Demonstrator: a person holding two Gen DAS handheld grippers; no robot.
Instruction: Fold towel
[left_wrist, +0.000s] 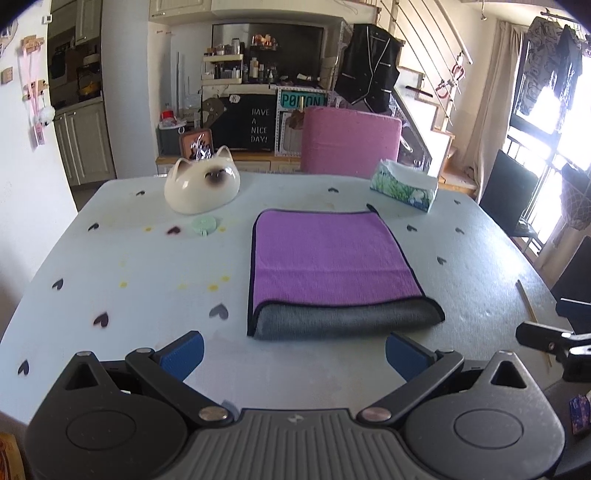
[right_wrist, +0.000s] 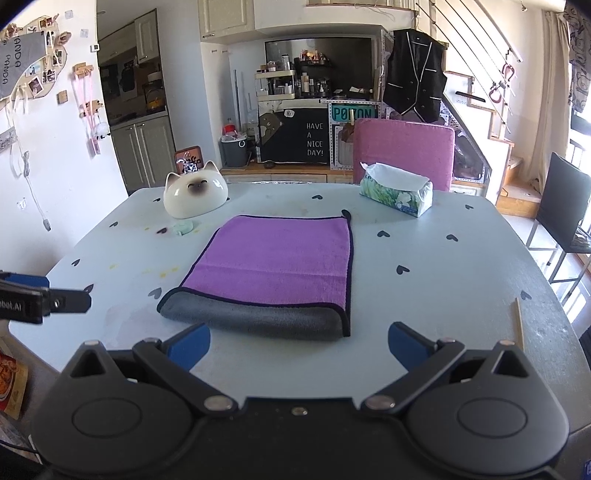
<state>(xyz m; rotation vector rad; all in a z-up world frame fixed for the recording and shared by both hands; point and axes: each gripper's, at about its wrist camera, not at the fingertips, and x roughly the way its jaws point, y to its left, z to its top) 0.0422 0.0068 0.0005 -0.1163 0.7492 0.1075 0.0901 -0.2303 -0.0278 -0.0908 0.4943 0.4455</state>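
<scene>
Towel (left_wrist: 332, 258) folded, plush purple over grey, flat on table (left_wrist: 129, 295), both grippers' blue ribbed fingers (left_wrist: 183, 354) (right_wrist: 408, 345) released

Snack packet (right_wrist: 11, 384): cut off at 9 o'clock edge. Shelf bottles (left_wrist: 255, 68): too small for labels to be read. Towel (left_wrist: 332, 266): underside hidden.

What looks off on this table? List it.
The towel is folded unevenly: its purple top layer stops short, leaving a grey strip along the near edge. Yellow and dark stains mark the tablecloth near the cat-face bowl. A thin wooden stick lies loose at right.
</scene>
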